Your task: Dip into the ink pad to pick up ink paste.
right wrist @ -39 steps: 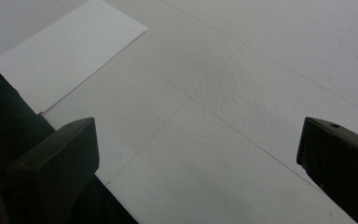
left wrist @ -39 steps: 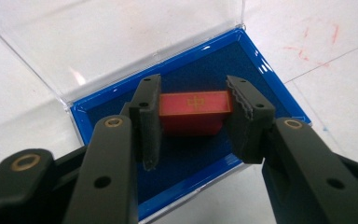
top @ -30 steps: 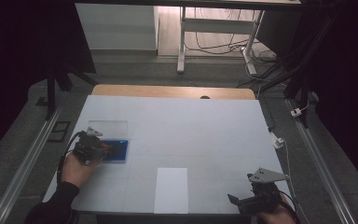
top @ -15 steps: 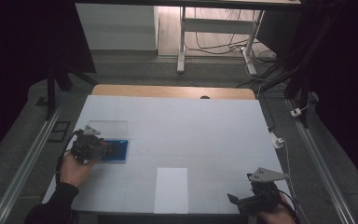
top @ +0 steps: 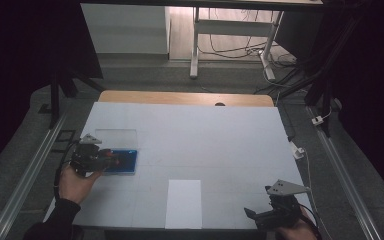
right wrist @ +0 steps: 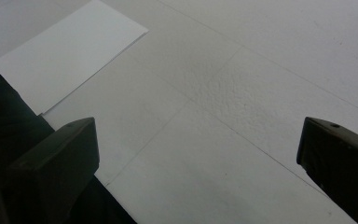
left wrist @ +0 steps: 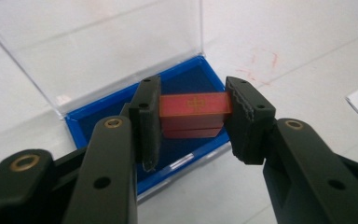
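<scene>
nearest to me, my right gripper [top: 275,212] sits low at the near right corner of the surface [top: 215,135], jaws spread wide with nothing between them; through the right gripper view i see bare white surface under them and the corner of a white sheet of paper [right wrist: 65,46] off to one side. i judge it's parked there to stay out of the way while the other hand works.

my left gripper [left wrist: 193,116] has its jaws clamped on a small stack of red blocks [left wrist: 193,105], one pad on each end face, so the stack is pinched lengthwise and its gold mark faces up at me. gripping by the ends keeps the pieces pressed together, which i think is why it's held that way. the stack hangs just over the blue tray [left wrist: 98,112] of the open case, apart from the lining as far as i can tell.

beyond it the clear lid [left wrist: 98,42] stands hinged back, leaving the tray free to reach from my side. in the high view the left hand [top: 77,182] comes in from the near left edge, wrist angled so the gripper points across toward the case [top: 122,161].
</scene>
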